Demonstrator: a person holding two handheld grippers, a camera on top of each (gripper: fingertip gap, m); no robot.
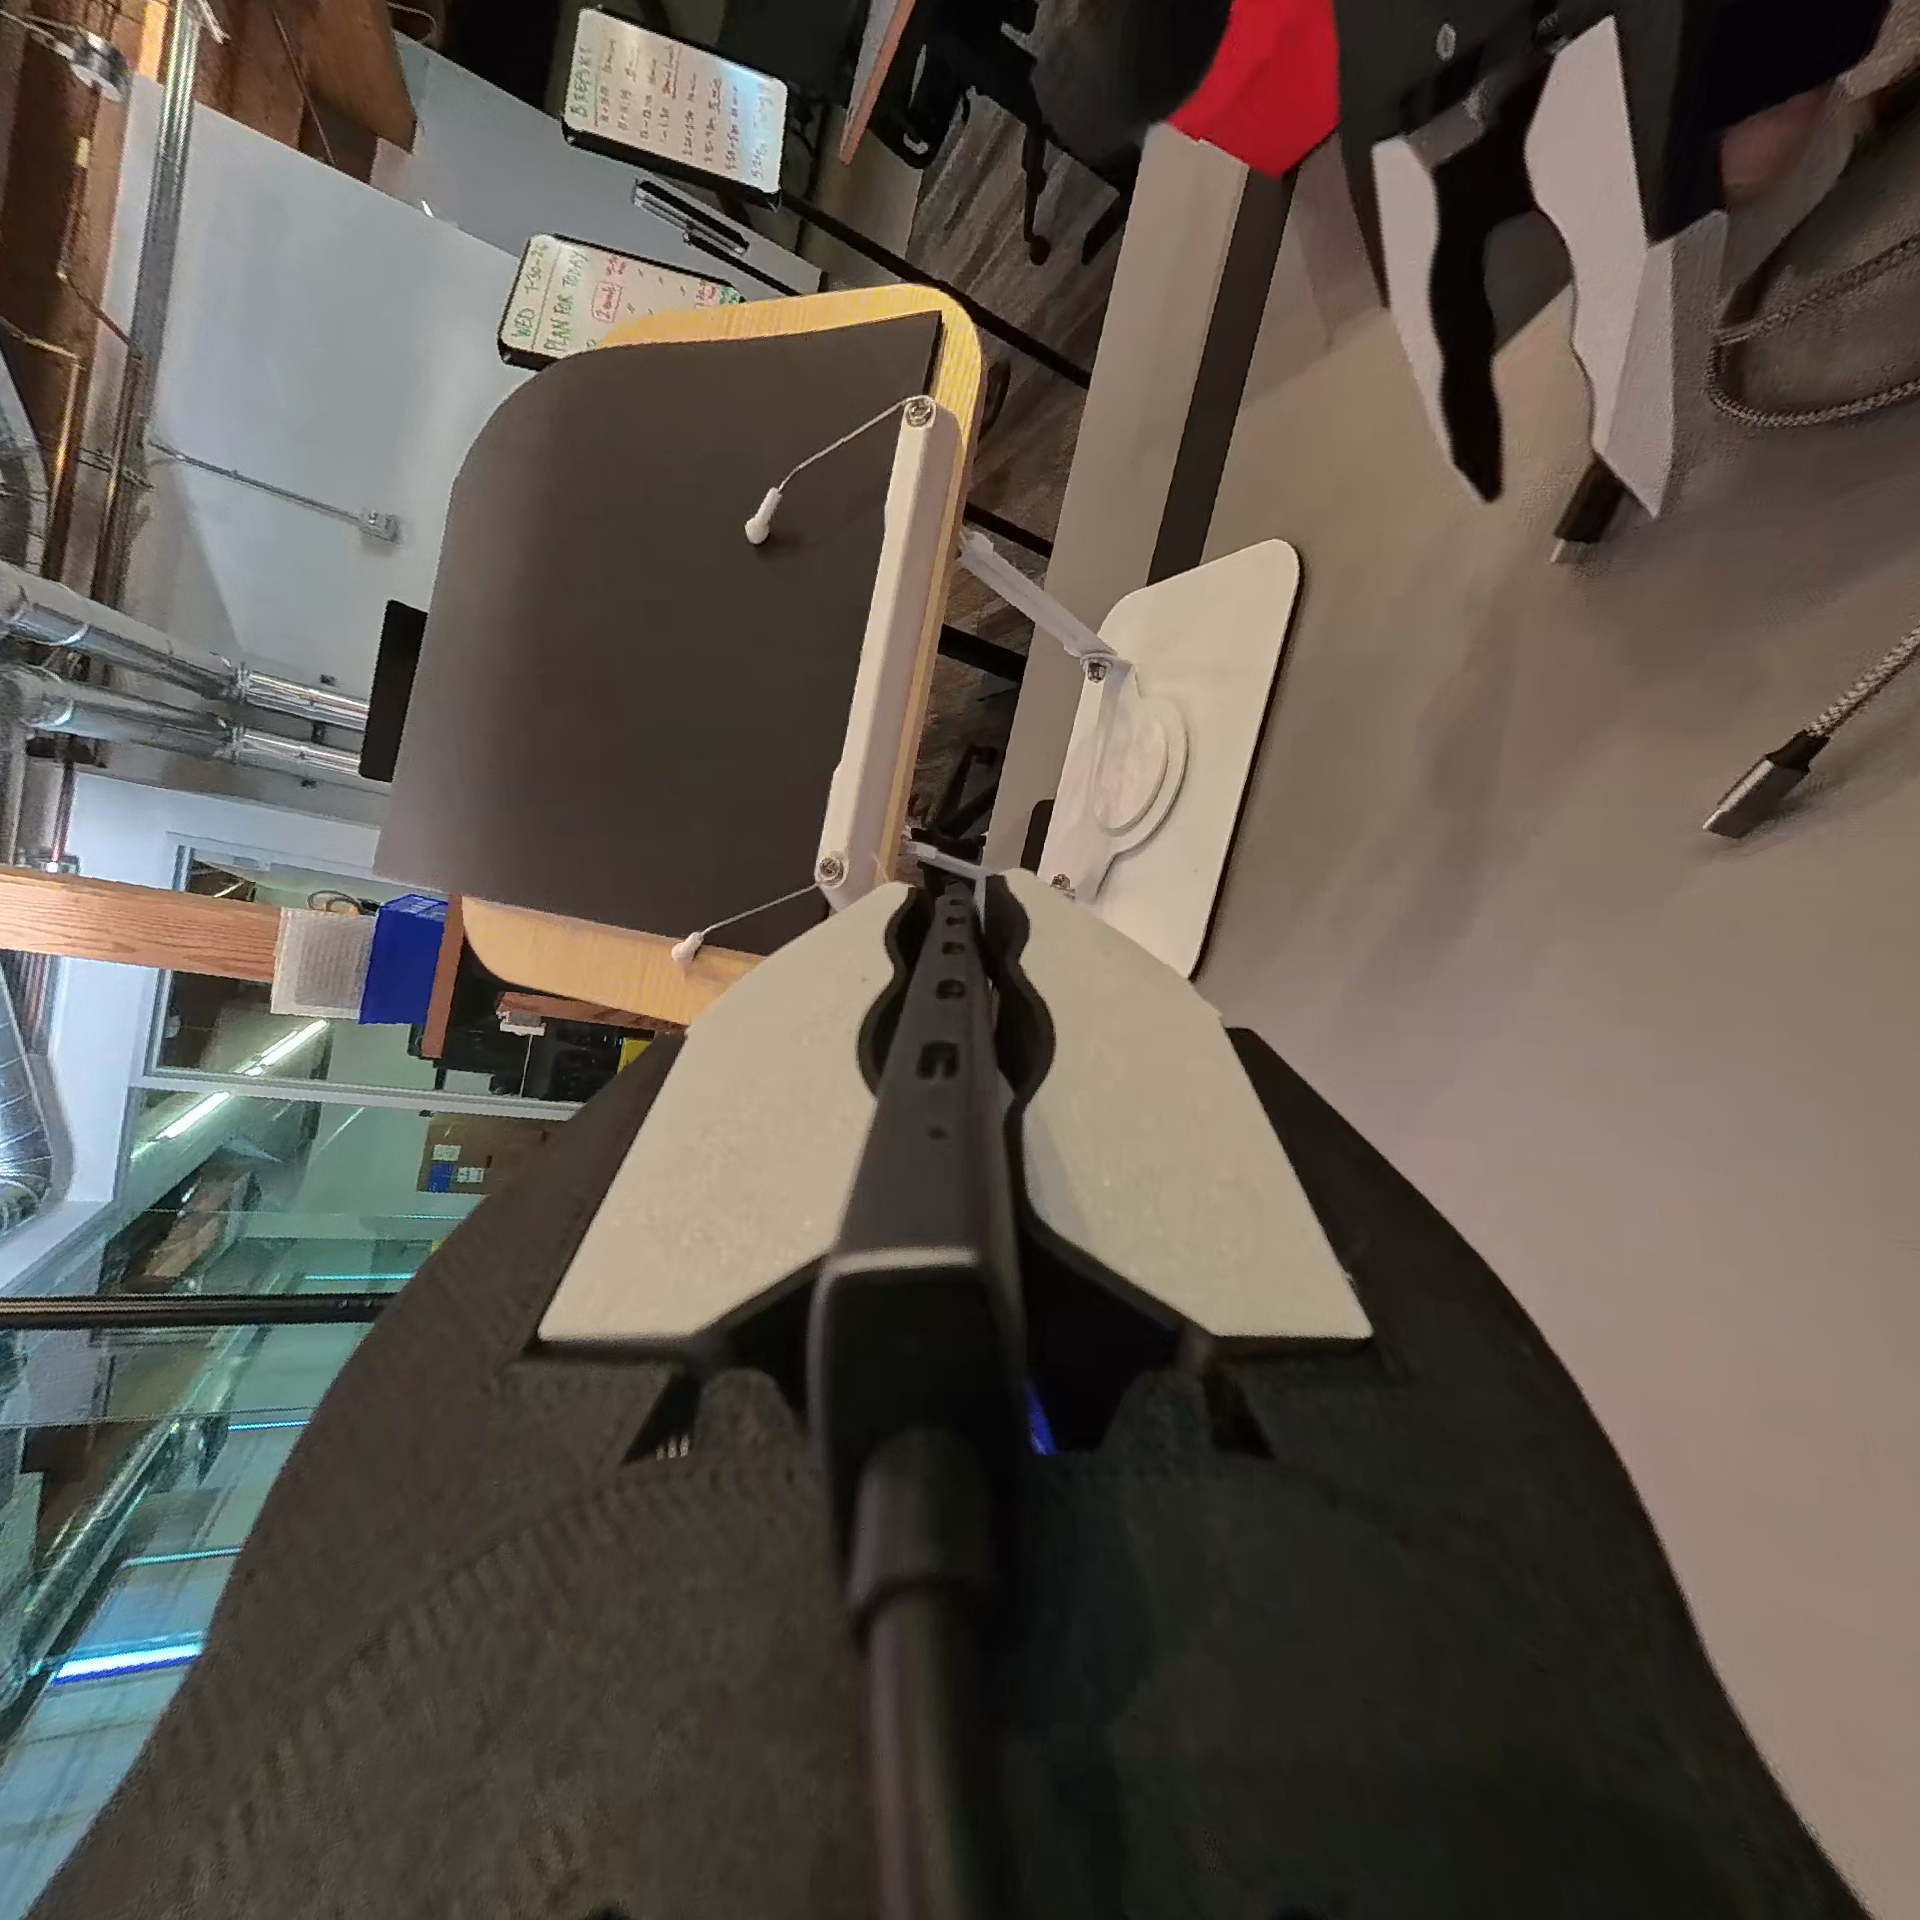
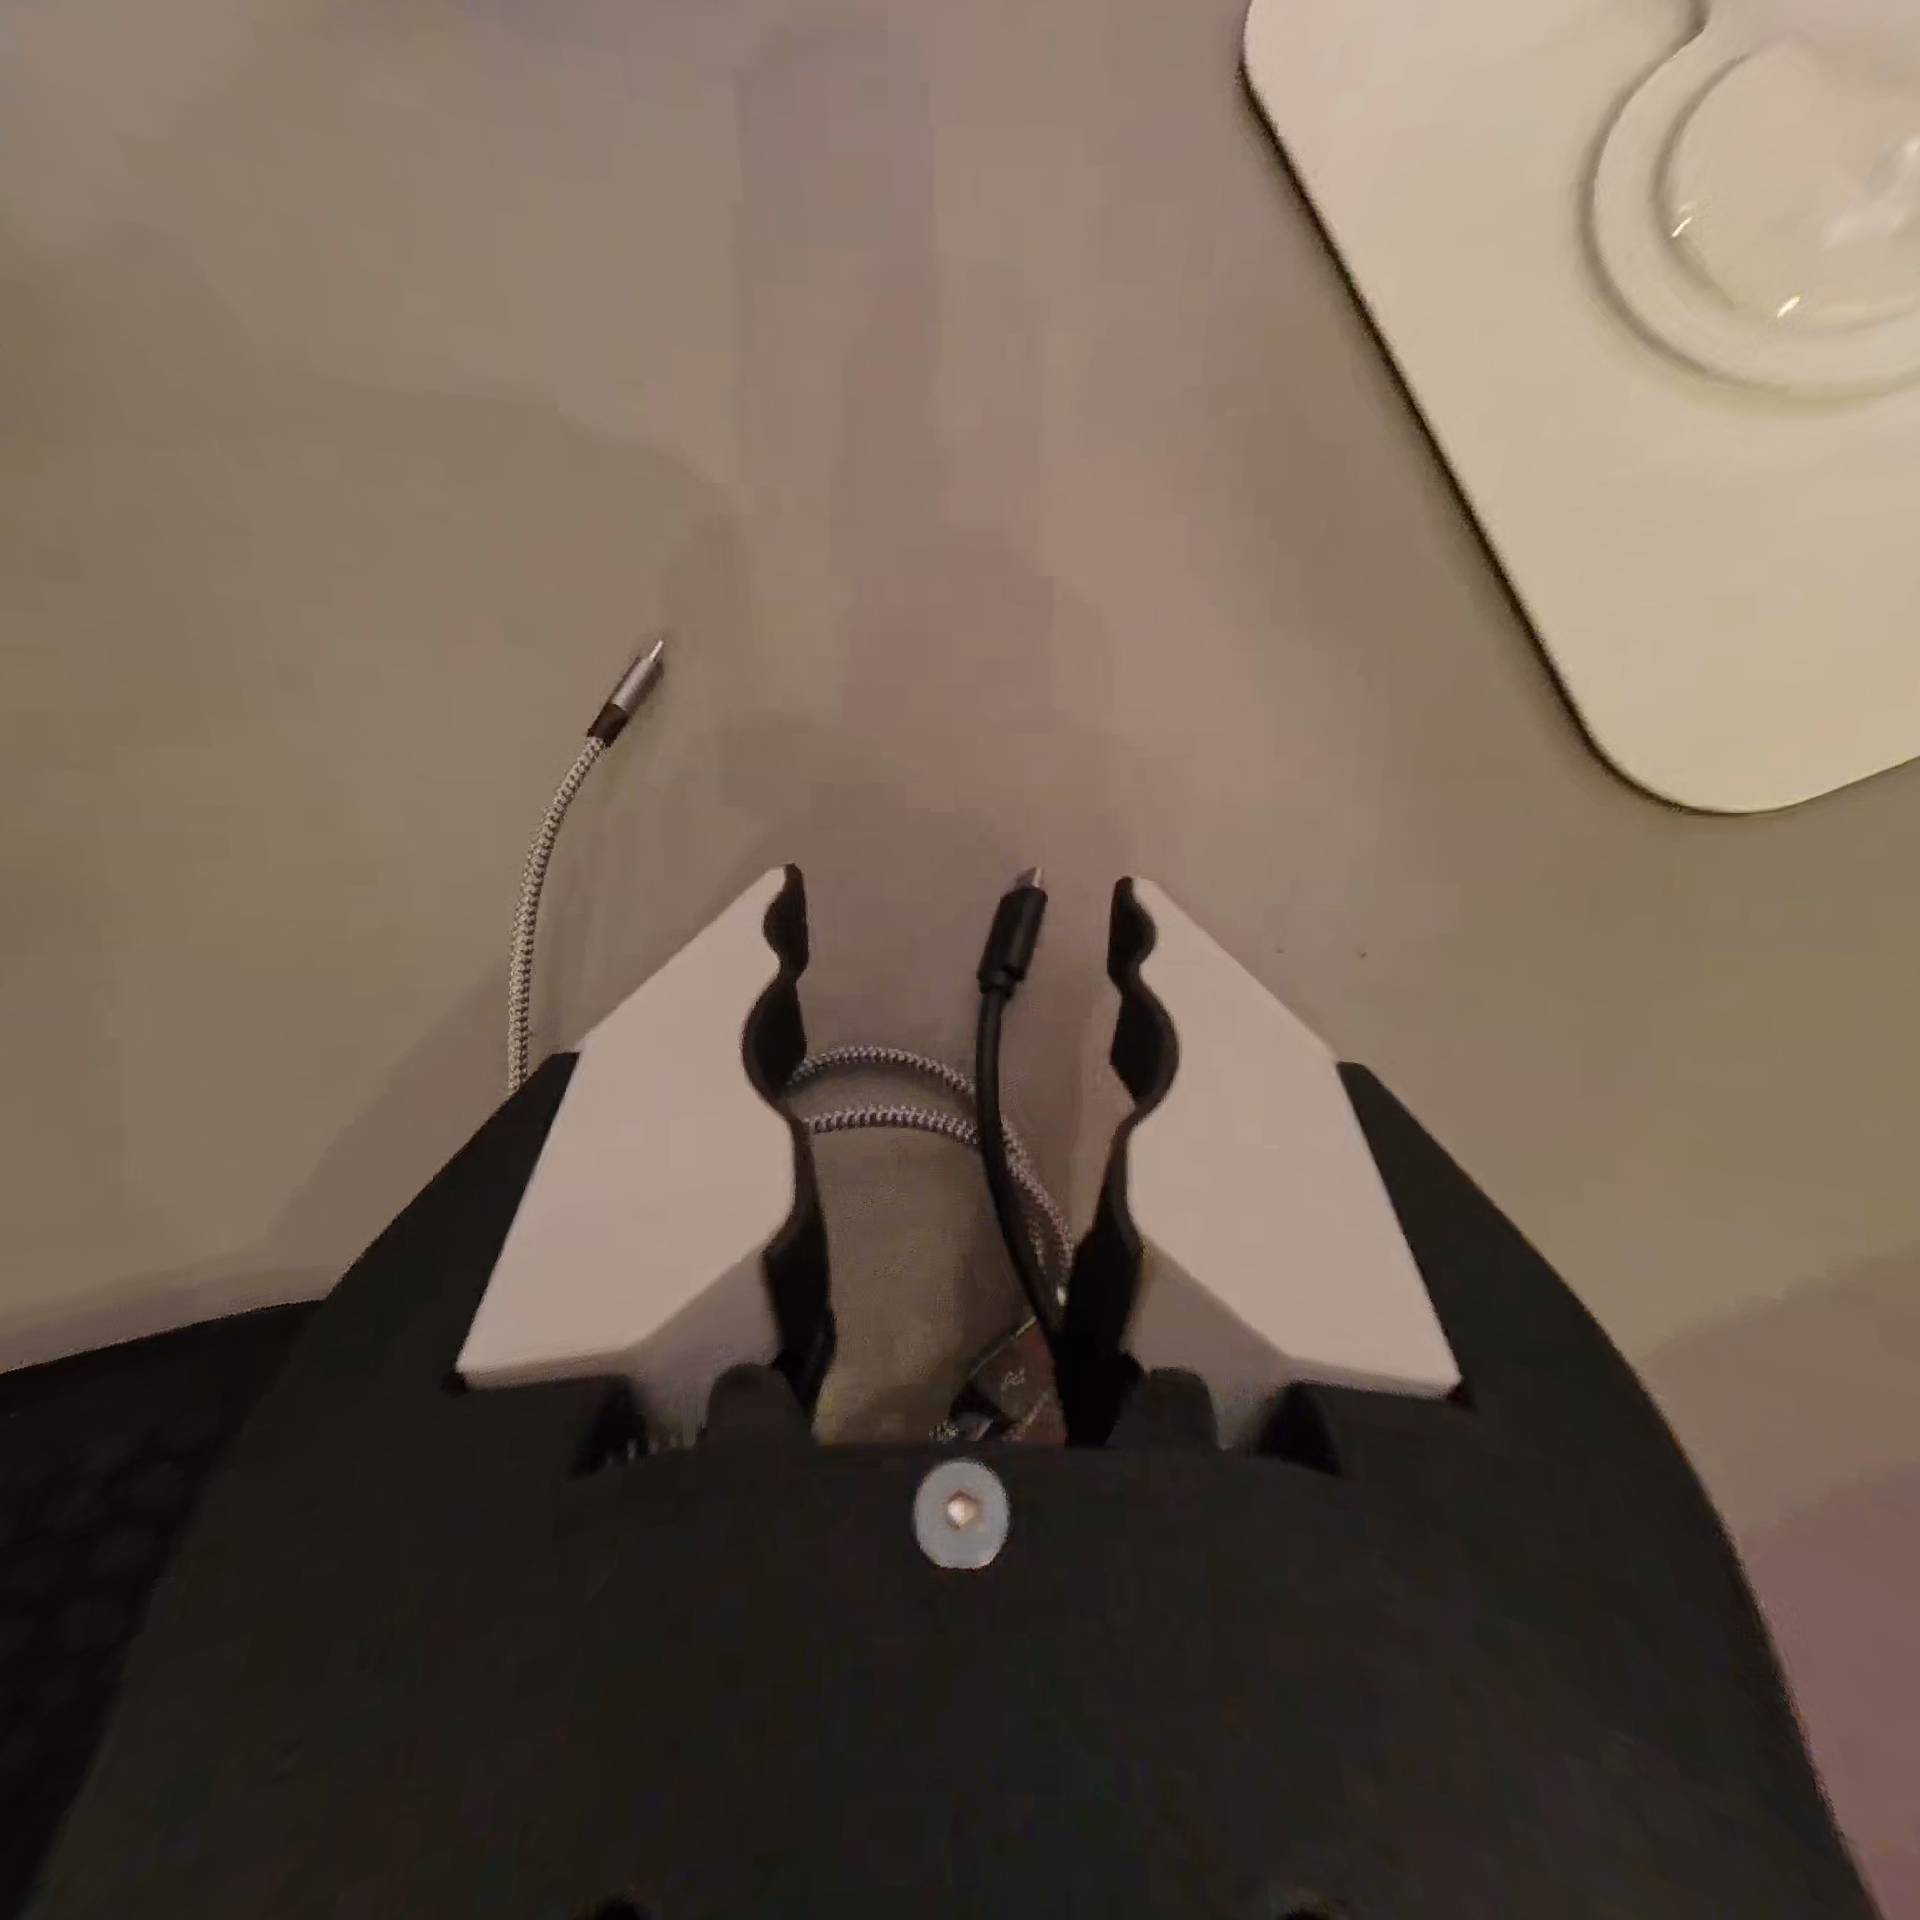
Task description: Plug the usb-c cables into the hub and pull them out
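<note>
My left gripper (image 1: 951, 904) is closed on the dark slim hub (image 1: 940, 1049), ports up. My right gripper (image 2: 956, 914) is wide open around the black cable (image 2: 1013, 935); the braided cable (image 2: 540, 883) lies at 10 o'clock.

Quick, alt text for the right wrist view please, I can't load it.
The right gripper hangs open over a grey table, its fingers either side of a black usb-c cable plug. A braided cable lies to the left, a white plate upper right.

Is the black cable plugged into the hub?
No. The black cable lies loose on the table, its plug tip bare between the open right gripper.
</note>
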